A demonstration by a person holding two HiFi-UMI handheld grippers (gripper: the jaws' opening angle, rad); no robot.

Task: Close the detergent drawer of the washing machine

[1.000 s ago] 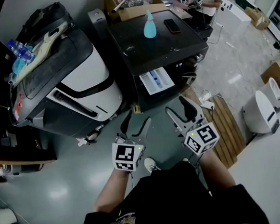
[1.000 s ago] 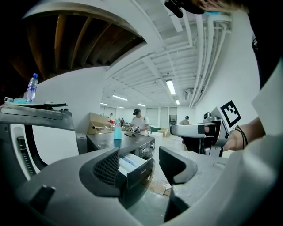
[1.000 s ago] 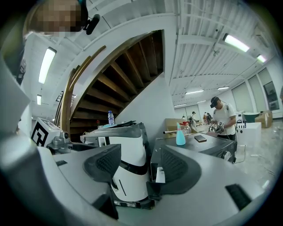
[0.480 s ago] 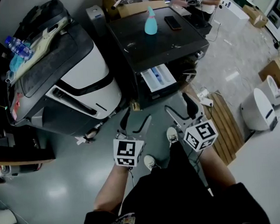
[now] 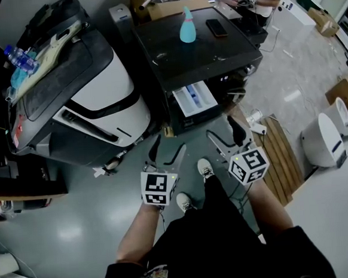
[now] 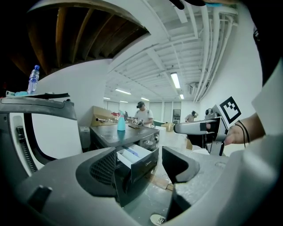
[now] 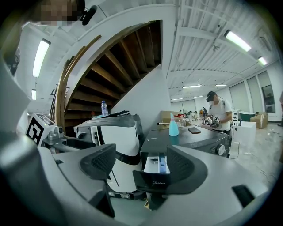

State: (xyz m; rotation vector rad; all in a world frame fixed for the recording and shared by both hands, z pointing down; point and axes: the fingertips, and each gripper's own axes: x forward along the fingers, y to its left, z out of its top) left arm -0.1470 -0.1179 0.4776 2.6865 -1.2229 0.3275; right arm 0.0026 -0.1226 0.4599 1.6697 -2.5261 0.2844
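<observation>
Detergent drawer (image 5: pixel 196 97) juts lengthwise, seemingly fully, toward wide-open left gripper (image 5: pixel 169 145) and right gripper (image 5: pixel 221 128).

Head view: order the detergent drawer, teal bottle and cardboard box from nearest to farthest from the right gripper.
1. Detergent drawer, open, ahead of the right gripper.
2. Teal bottle, on the washer top.
3. Cardboard box, behind the washer.
</observation>
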